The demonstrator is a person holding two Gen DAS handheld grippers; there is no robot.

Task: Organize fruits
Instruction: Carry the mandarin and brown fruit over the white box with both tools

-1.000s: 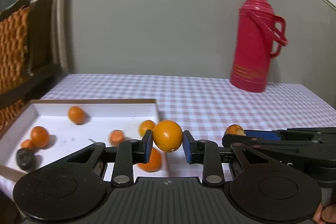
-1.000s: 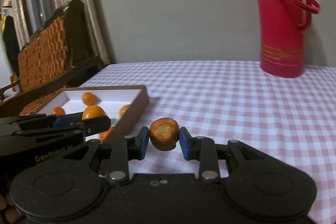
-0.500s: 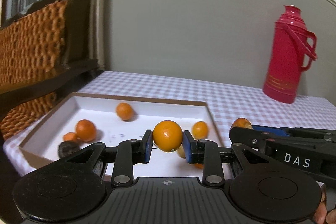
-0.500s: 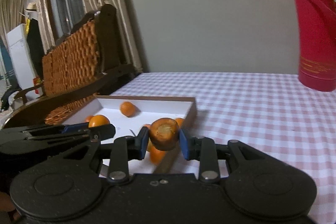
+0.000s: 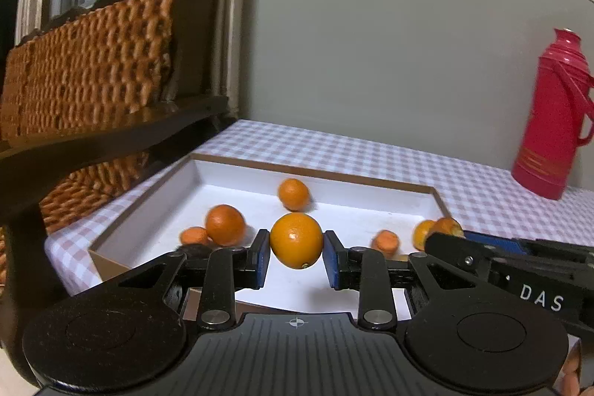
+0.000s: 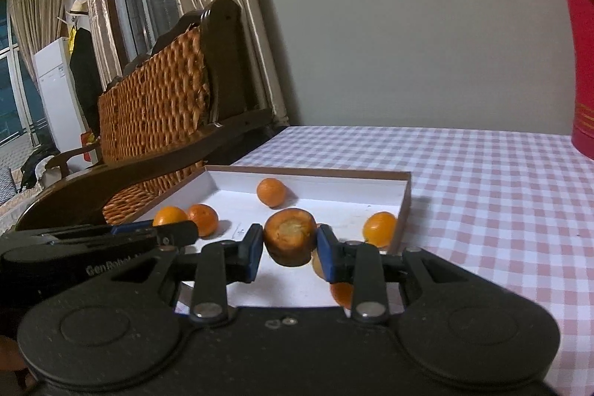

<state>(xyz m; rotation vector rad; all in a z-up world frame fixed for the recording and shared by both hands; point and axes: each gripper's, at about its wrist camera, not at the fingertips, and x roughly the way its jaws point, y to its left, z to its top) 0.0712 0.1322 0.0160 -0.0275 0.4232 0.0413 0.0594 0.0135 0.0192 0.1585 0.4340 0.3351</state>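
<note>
My left gripper (image 5: 296, 260) clamps a round glossy orange (image 5: 296, 241), my right gripper (image 6: 289, 253) a brownish hollow-topped fruit (image 6: 290, 241), above the white cardboard tray (image 5: 237, 181)

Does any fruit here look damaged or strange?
Yes. The brownish-orange fruit held by the right gripper looks damaged: its top is open, showing a pale, dry hollow. In the white cardboard tray, a dark, nearly black fruit near the front left corner looks spoiled.
</note>
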